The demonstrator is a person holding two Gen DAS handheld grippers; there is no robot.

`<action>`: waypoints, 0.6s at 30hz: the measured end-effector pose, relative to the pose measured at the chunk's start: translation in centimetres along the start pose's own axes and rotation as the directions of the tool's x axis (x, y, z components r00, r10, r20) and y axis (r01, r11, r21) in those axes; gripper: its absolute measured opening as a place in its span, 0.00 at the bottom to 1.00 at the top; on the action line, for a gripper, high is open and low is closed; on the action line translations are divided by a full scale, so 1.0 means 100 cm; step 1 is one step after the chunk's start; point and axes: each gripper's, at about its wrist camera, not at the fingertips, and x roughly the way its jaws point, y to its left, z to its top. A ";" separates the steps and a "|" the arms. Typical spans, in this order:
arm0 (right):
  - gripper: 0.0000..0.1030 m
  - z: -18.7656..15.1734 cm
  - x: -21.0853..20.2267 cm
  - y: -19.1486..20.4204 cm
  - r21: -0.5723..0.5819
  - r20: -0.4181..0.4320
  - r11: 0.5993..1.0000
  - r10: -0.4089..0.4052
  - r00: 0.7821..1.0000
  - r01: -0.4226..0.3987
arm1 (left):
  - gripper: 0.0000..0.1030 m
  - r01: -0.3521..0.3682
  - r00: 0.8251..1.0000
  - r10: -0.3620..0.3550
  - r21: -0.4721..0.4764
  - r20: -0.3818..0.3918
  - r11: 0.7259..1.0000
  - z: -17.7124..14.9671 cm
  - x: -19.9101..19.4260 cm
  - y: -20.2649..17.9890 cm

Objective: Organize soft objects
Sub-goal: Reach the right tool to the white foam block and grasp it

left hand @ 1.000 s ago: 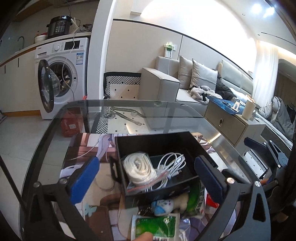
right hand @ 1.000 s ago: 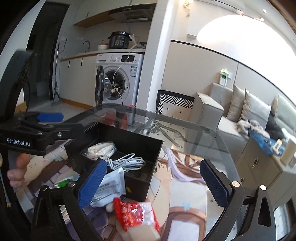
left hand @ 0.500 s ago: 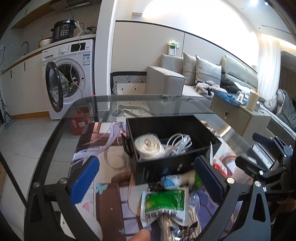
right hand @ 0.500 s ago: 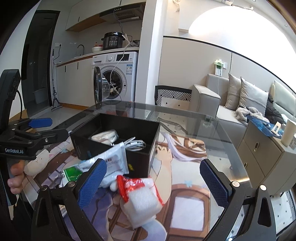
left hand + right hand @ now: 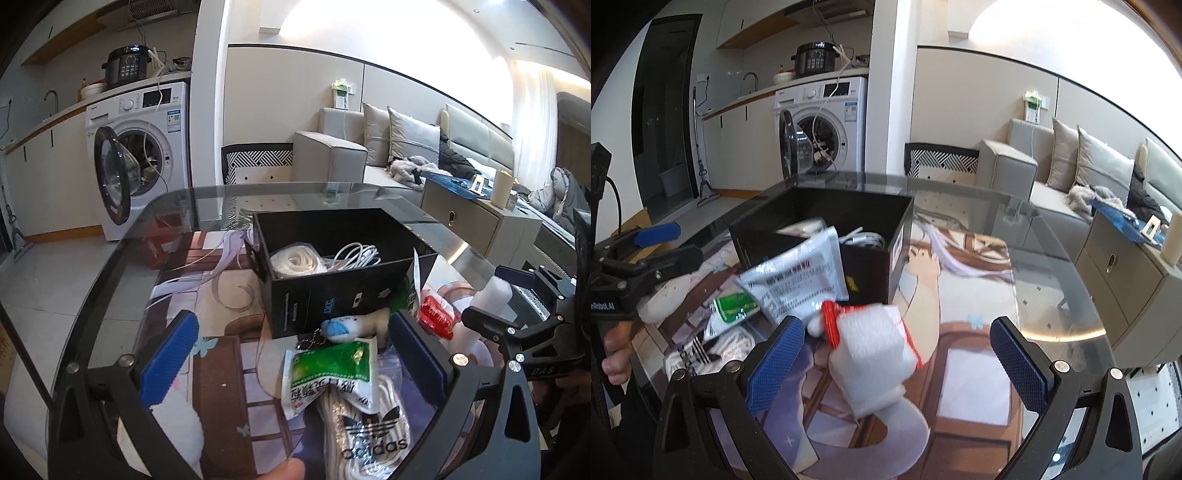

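Glass table (image 5: 1052, 258): bare surface lay right of the black box, out to the curved rim. Black box (image 5: 332, 295): held coiled white cables (image 5: 354, 254). Left gripper (image 5: 291, 354) and right gripper (image 5: 897, 354): jaws spread, pinching nothing. White foam block (image 5: 871, 343), green packet (image 5: 328, 369), grey pouch (image 5: 801, 273): crowded against the box's near wall.

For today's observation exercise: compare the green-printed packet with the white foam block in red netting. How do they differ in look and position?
The green-printed packet is flat and glossy, with printed text; the white foam block is thick, boxy and plain, with red netting at its edges. The packet lies on a bagged coil of white rope; the block rests on the glass table. Both sit outside the black box, ungripped.
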 end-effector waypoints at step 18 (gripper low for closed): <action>0.99 -0.012 0.011 -0.014 0.079 -0.059 0.995 0.065 0.996 -0.061 | 1.00 0.030 0.995 -0.032 -0.015 -0.097 0.999 -0.023 0.007 0.004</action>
